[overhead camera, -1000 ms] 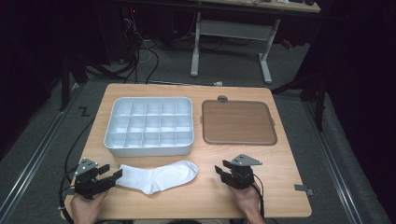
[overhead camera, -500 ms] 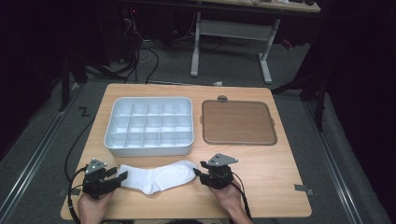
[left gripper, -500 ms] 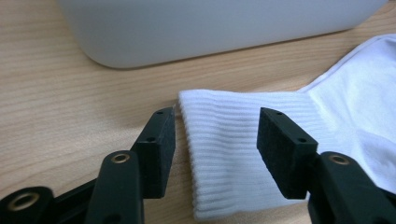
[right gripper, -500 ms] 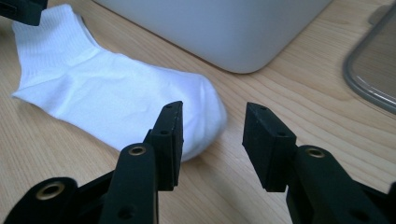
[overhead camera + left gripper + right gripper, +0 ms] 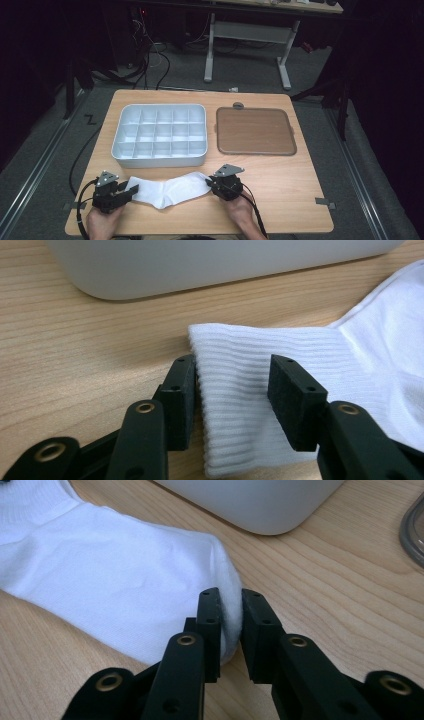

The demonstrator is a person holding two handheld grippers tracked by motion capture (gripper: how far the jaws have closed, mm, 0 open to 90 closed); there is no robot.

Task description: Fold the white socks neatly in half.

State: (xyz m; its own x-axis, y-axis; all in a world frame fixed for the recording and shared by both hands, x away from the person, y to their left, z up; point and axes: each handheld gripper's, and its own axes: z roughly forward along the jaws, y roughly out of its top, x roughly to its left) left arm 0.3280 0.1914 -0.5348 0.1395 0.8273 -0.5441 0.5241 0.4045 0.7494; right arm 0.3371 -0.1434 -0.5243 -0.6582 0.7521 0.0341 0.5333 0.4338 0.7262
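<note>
sock [image 5: 167, 190] lies flat on the wooden surface [image 5: 280, 190] just in front of the white compartment tray [image 5: 161, 135]. right claw [image 5: 231, 625] has just been closing and pinches its toe end. left claw [image 5: 232, 390] has been closing too, its pads apart astride the ribbed cuff, not yet pressing.

Sock [image 5: 240, 405]: white ribbed knit cloth, matt. Table [image 5: 300, 180]: pale wood grain, smooth. Tray [image 5: 160, 136]: grey plastic, semi-gloss. Jaws: black matt.
</note>
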